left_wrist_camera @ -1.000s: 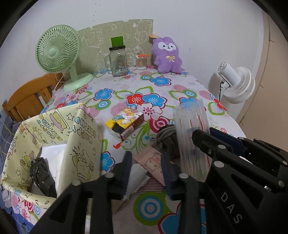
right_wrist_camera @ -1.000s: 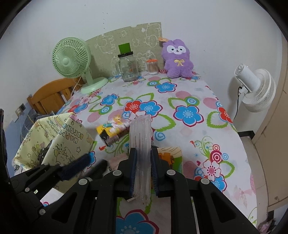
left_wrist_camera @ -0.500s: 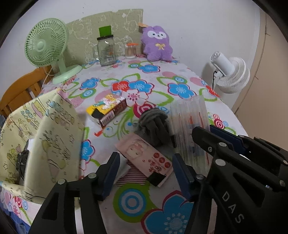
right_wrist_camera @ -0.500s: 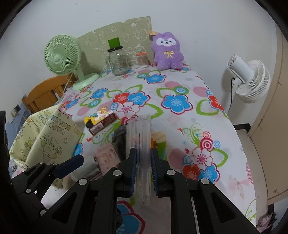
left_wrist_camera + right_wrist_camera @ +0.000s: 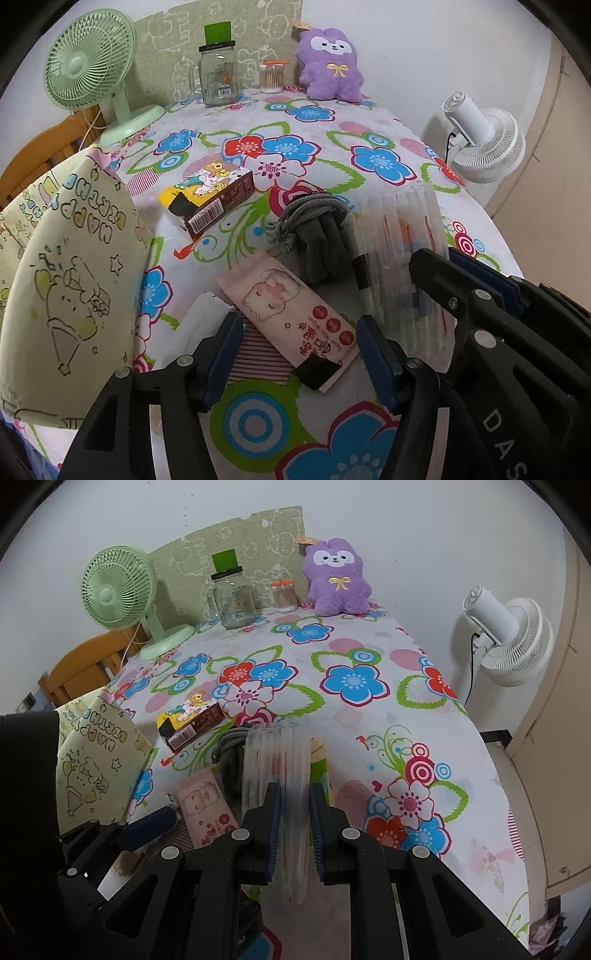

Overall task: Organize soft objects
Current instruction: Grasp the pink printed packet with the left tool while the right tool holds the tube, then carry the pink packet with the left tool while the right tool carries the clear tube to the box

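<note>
While both tools filled the lower edge of their frames, these lines record what could be made out.

Right gripper (image 5: pixel 293 834): clenched on a clear plastic pouch (image 5: pixel 284 775), blue pads pressed against both its sides; the pouch's lower end was blurred in the right wrist view.
Pouch contents: pen-like sticks with orange and blue marks, too faint to name.
Left gripper (image 5: pixel 301 354): spread wide and holding nothing, its fingers (image 5: pixel 221 354) on either side of the near end of a pink wet-wipes pack (image 5: pixel 291 314); whether they touched the pack could not be told.
Wipes pack: lay flat at lower centre of the left wrist view, its near black corner between the fingers.
Grey knitted bundle (image 5: pixel 321 232): just above the pack at centre frame, touching the pouch's left edge; in the right wrist view mostly hidden behind the pouch.
Cartoon box (image 5: pixel 210 195): left of centre, apart from the bundle.
Yellow gift bag (image 5: pixel 70 273): left edge of the frame, its inside hidden and its bottom cut off.
Purple plush (image 5: pixel 338 578): upright at the top of the frame, against the wall.
Floral tablecloth (image 5: pixel 369 738): its near end hidden under both tools.
</note>
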Demonstrator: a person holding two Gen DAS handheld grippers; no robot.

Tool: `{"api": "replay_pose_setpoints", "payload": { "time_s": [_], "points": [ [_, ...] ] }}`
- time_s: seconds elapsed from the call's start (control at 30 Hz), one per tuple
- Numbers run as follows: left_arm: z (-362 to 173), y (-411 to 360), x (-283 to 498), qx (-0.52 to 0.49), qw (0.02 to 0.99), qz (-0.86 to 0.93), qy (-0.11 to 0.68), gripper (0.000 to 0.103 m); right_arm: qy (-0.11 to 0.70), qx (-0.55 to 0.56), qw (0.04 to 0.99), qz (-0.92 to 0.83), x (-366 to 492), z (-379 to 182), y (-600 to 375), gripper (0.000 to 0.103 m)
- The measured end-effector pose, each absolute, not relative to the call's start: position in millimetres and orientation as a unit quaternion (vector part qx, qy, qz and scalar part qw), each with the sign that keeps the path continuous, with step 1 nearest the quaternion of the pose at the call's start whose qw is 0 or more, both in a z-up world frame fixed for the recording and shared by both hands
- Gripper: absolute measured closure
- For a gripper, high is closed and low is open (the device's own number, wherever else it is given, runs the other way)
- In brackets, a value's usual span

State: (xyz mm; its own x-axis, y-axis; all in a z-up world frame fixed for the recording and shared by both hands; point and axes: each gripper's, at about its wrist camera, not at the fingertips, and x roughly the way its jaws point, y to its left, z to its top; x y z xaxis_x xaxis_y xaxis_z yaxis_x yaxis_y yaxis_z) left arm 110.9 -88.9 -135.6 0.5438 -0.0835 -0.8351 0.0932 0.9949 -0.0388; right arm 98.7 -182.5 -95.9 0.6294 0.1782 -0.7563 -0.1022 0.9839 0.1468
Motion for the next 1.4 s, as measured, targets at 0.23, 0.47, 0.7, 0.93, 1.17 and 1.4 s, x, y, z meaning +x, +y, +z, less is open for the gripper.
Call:
{"api": "replay_pose_setpoints", "payload": {
  "time_s": [0.23, 0.47, 0.7, 0.93, 1.17, 1.4],
  "points": [
    [-139.8, -88.1, 120.7, -0.006, 0.875, -0.046, 0.481, 0.039, 0.424, 0.041, 0.902, 0.071, 106.9, -97.3, -183.4, 0.084],
    [-140.9, -89.4, 120.4, 0.011, 0.879, -0.040, 0.475, 0.051, 0.425, 0.040, 0.902, 0.067, 109.9, -98.9, -184.3, 0.084],
    [-138.8, -89.2, 116.0, 0.017, 0.877, -0.055, 0.477, 0.061, 0.423, 0.039, 0.903, 0.069, 109.6, -98.0, -183.4, 0.084],
    [-127.7, -87.6, 106.6, 0.015, 0.882, -0.061, 0.467, 0.064, 0.421, 0.039, 0.903, 0.072, 103.3, -93.3, -181.4, 0.084],
    [-113.8, -85.7, 97.0, 0.018, 0.891, -0.061, 0.451, 0.064, 0.414, 0.044, 0.906, 0.079, 94.1, -82.9, -179.1, 0.085],
    [-97.0, -82.1, 88.1, 0.019, 0.900, -0.060, 0.432, 0.064, 0.397, 0.046, 0.913, 0.084, 85.7, -67.4, -176.2, 0.085]
  ]
}}
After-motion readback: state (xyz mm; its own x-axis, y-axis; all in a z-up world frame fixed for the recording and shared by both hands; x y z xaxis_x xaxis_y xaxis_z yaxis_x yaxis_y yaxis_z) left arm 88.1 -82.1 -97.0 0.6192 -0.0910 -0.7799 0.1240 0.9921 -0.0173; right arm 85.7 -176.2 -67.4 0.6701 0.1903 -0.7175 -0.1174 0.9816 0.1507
